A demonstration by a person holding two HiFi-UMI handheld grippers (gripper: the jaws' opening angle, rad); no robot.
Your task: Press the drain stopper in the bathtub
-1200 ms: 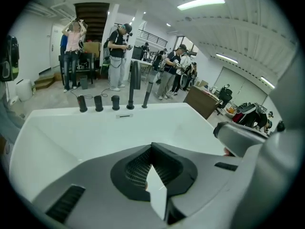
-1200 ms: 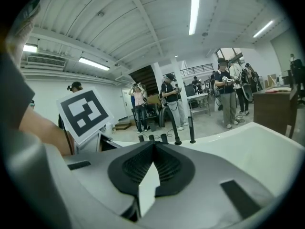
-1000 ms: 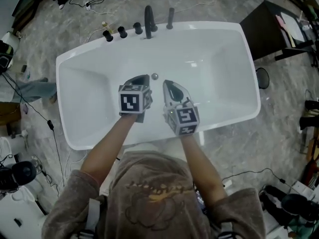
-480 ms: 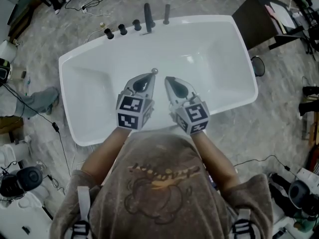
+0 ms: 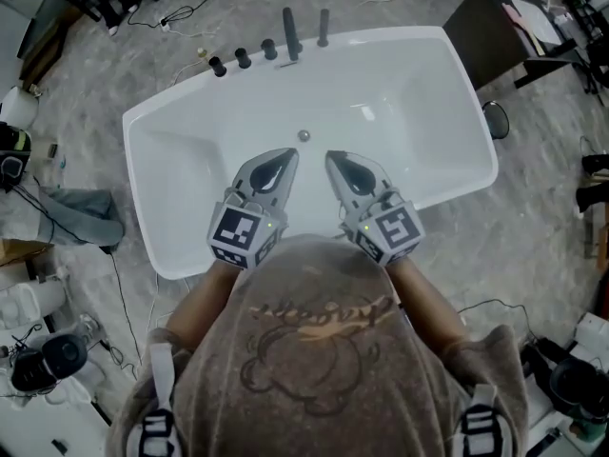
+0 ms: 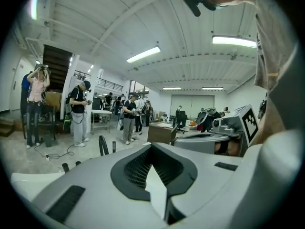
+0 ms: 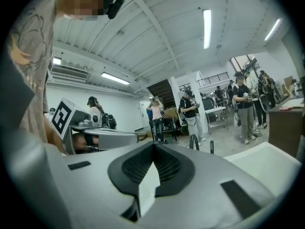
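Bathtub [image 5: 381, 44] seen from above, with the drain stopper [image 5: 304, 135] a small round metal disc on the tub floor, below the faucet [image 5: 289, 34] and between the lines of the two tools; left gripper [image 5: 284, 156] and right gripper [image 5: 334, 159] held side by side over the near half of the tub, tips pointing towards the stopper but apart from it; each gripper's own view shows its jaws drawn together at the tip with nothing between them; nothing touches the stopper, and whether it sits raised or pressed down cannot be told; judged from this, a press would still require a tip lowered onto it.
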